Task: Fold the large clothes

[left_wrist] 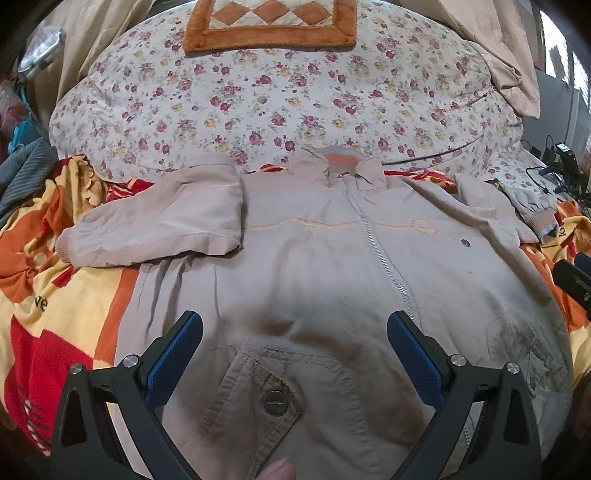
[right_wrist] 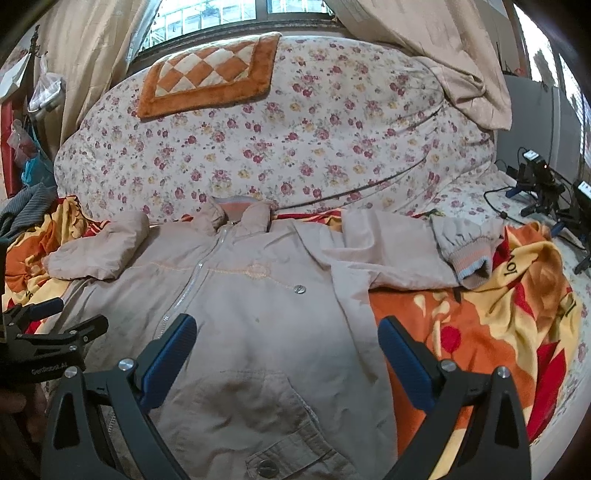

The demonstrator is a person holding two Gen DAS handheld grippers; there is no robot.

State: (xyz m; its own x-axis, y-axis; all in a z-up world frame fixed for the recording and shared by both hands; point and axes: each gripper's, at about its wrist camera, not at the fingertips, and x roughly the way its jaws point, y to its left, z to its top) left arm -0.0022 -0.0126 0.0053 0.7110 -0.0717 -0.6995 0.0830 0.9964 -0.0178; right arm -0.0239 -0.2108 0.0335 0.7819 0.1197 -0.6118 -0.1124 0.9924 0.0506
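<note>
A beige zip-up jacket (left_wrist: 314, 258) lies face up on the bed, collar toward the far side. Its left sleeve (left_wrist: 159, 225) is folded across toward the body. Its right sleeve (right_wrist: 406, 254) stretches out sideways and ends in a ribbed cuff (right_wrist: 469, 262). My left gripper (left_wrist: 295, 332) hovers open over the lower front, just above a flap pocket with a snap (left_wrist: 275, 402). My right gripper (right_wrist: 288, 336) is open too, over the jacket's lower right side near the hem pocket (right_wrist: 288, 450). Nothing is between either pair of fingers. The left gripper (right_wrist: 44, 321) shows at the left edge of the right wrist view.
An orange, red and yellow blanket (right_wrist: 498, 332) lies under the jacket. Behind it rises a flowered duvet (left_wrist: 277, 103) with an orange checked cushion (left_wrist: 269, 22) on top. Black devices and cables (right_wrist: 543, 188) stand at the right. Striped grey cloth (left_wrist: 22, 173) lies at the left.
</note>
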